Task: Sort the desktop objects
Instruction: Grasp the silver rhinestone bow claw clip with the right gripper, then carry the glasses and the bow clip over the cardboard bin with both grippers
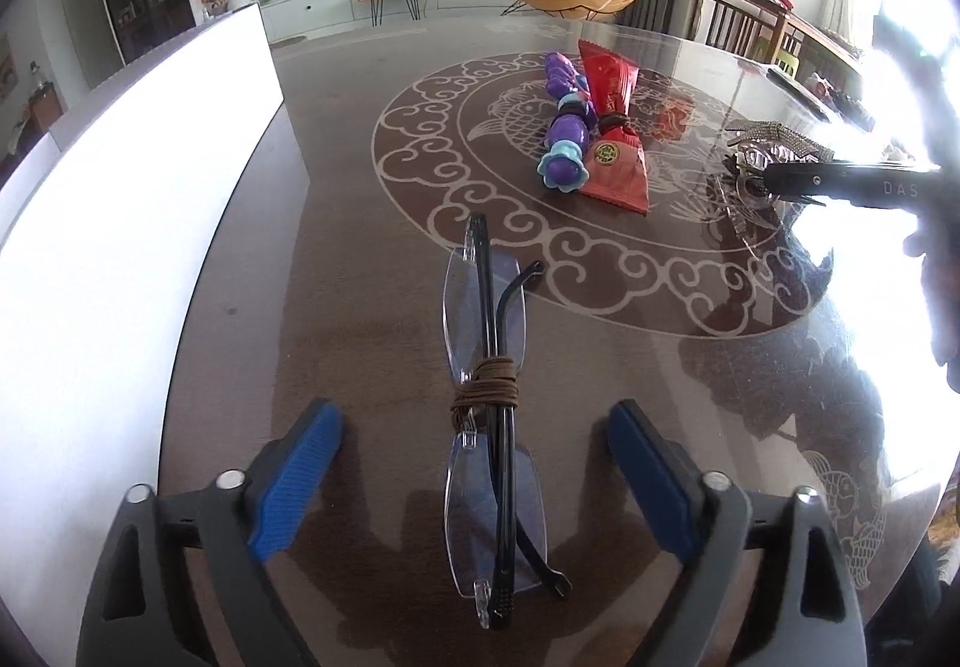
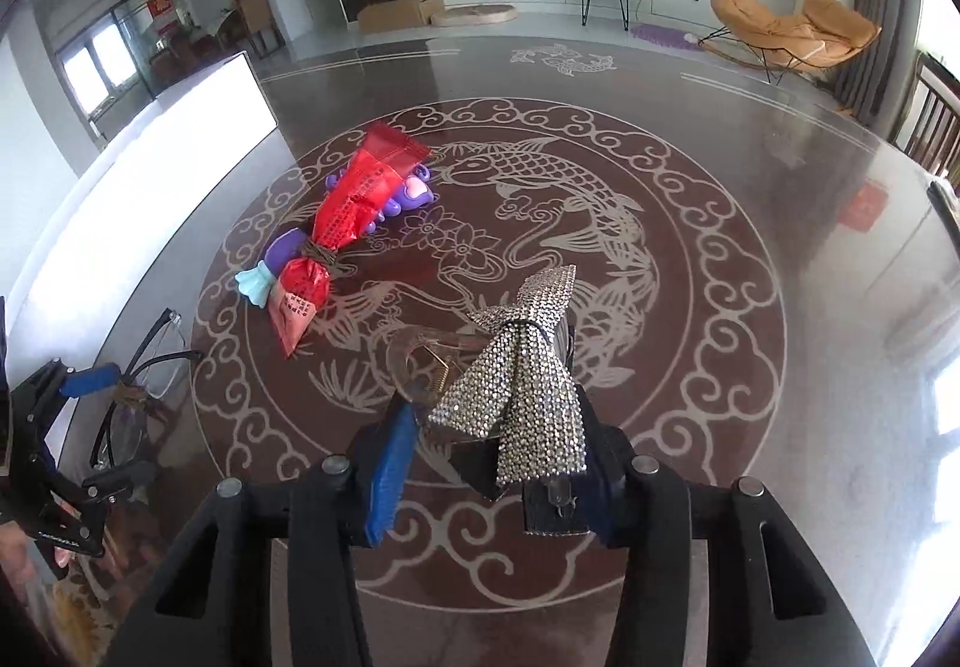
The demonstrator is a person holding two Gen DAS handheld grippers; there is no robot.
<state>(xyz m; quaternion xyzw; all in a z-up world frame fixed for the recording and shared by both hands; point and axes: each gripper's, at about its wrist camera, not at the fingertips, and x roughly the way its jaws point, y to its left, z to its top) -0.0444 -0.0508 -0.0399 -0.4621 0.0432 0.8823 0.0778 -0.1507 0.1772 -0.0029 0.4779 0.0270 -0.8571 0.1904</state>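
**Technician:** Fingers of the left gripper (image 1: 474, 457) stand apart, one blue pad on each side of the folded rimless eyeglasses (image 1: 489, 427), neither pad touching them. The eyeglasses lie flat on the glass table (image 1: 360, 247) near its left edge, bound at the bridge with brown cord (image 1: 485, 388).

**Reviewer:** Failure modes on that side?

**Technician:** Lens contact. If the pads close on the bare lenses and not on the corded middle, the lenses may flex or slip out. The tabletop is smooth, so a one-sided touch would likely slide the eyeglasses rather than seat them. A white panel (image 1: 150, 187) stands along the left edge; clearance there looks limited.

**Reviewer:** Centre of the table?

**Technician:** A red snack packet (image 2: 336, 229) tied to a purple and blue toy (image 2: 270, 265) lies untouched, well apart from both grippers.

**Reviewer:** Right side?

**Technician:** The right gripper (image 2: 492, 463) has its fingers drawn in around a rhinestone bow hair clip (image 2: 522, 373), right of centre. The right finger bears on the bow; whether the left pad (image 2: 390, 463) presses it cannot be told.

**Reviewer:** Risk?

**Technician:** The bow is soft and the clear clip body (image 2: 420, 361) with its spring projects to one side. A grip on fabric alone may let the clip rotate, hang, or drop on lifting.
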